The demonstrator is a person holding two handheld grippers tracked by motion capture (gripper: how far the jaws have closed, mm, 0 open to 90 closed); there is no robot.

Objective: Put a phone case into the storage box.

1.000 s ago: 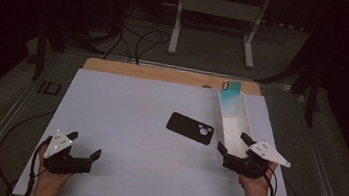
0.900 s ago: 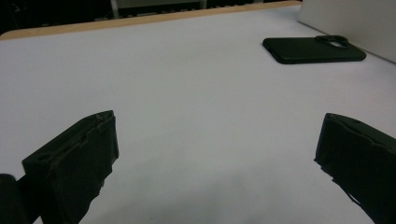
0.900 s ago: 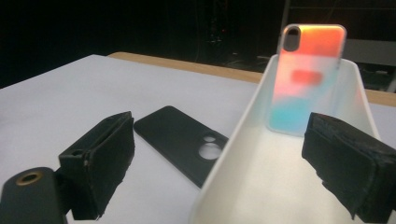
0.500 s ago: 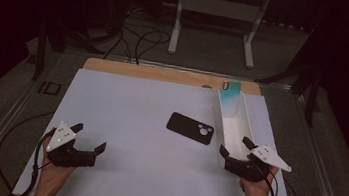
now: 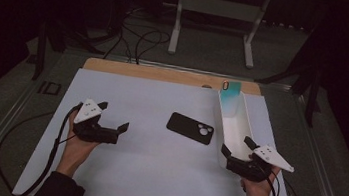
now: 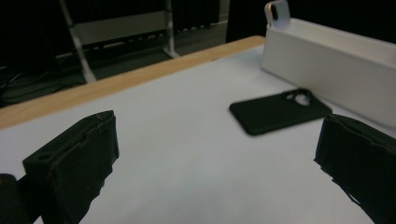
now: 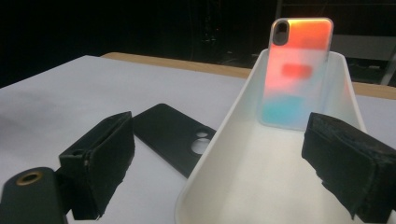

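The left gripper (image 5: 109, 120) has lifted off the near-left part of the white table sheet (image 5: 118, 171) and travelled inward toward the middle since a second ago, its jaws now spread wide and aimed at the flat black phone case with round camera cut-outs (image 5: 190, 127). That reads as the start of a reach for the case, which lies face down near the centre of the sheet, untouched, just beside the left wall of the long white plastic tray (image 5: 232, 123). In the left gripper view the case (image 6: 280, 110) sits well ahead of the jaws, so the approach is far from finished. The right gripper (image 5: 237, 154) has barely shifted: it hovers at the tray's near end by the table's right edge, jaws wide with nothing between them. In the right gripper view the iridescent orange-and-teal phone case (image 7: 299, 70) leans upright against the tray's far end wall, toward the table's far-right corner, exactly as earlier.
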